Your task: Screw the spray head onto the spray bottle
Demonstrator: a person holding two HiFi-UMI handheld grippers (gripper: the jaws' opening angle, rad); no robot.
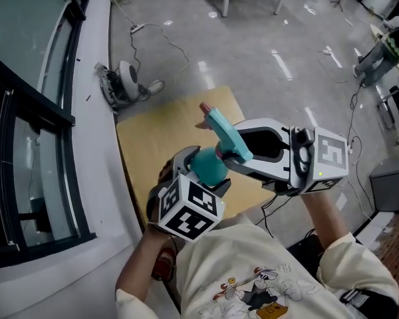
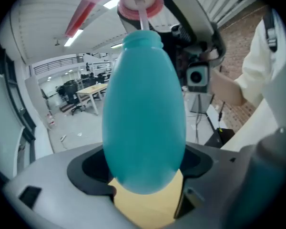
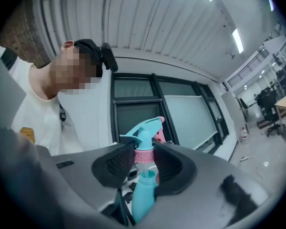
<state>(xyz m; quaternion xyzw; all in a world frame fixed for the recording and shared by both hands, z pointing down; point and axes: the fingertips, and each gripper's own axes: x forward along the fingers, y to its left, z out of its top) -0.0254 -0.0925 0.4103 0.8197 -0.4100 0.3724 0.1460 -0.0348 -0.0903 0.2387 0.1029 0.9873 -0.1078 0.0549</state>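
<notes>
The screwing isn't done: the spray head [image 3: 142, 130] hangs with its pink collar [image 2: 141, 4] just above the bottle [image 2: 144, 113], only its tube [image 2: 143, 21] inside the neck. Your left gripper [image 2: 145, 178] clenches its fingers on the bottle's body. Your right gripper [image 3: 144, 157] grasps the collar. You hold both raised over the tabletop [image 1: 153, 138], near your chest.

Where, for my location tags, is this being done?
Likely an open-plan office or lab: desks and rolling chairs, cables trailing over a polished floor, large windows alongside.
</notes>
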